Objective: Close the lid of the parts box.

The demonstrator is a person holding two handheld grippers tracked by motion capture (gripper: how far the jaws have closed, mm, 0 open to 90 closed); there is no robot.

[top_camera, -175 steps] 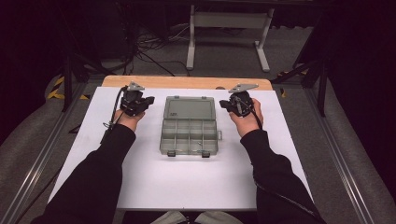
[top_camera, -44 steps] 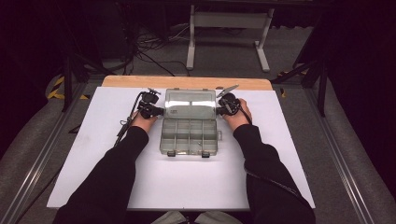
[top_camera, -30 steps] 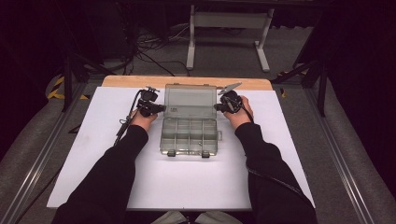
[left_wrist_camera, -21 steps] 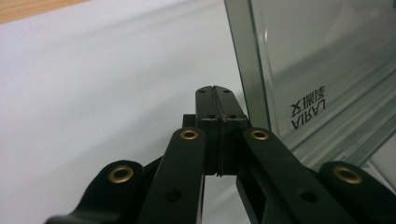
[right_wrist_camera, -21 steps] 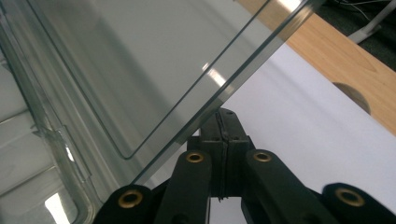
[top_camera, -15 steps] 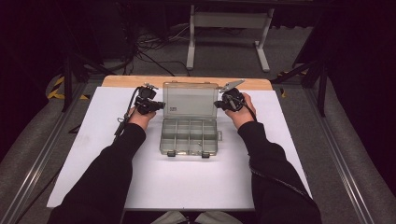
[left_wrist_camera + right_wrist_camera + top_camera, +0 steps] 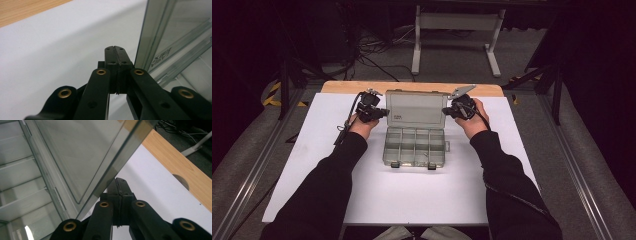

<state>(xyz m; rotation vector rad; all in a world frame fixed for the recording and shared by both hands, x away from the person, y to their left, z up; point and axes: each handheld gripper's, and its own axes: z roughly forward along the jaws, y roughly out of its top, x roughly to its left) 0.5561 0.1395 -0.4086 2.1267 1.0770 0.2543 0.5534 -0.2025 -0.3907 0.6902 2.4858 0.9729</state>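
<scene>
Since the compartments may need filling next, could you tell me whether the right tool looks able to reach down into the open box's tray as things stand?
Probably yes: the lid stands raised at the back, so the tray lies uncovered, and the shut right tool sits just beside the lid's edge.

The lid (image 7: 175,37) bears a small dark printed label (image 7: 162,55), seen from the back through the clear plastic; its letters are too blurred to read.

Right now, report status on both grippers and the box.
Left gripper and right gripper: jaws shut, empty, flanking the lid. Clear grey plastic compartment box: lid raised upright. Nothing in the way.
</scene>
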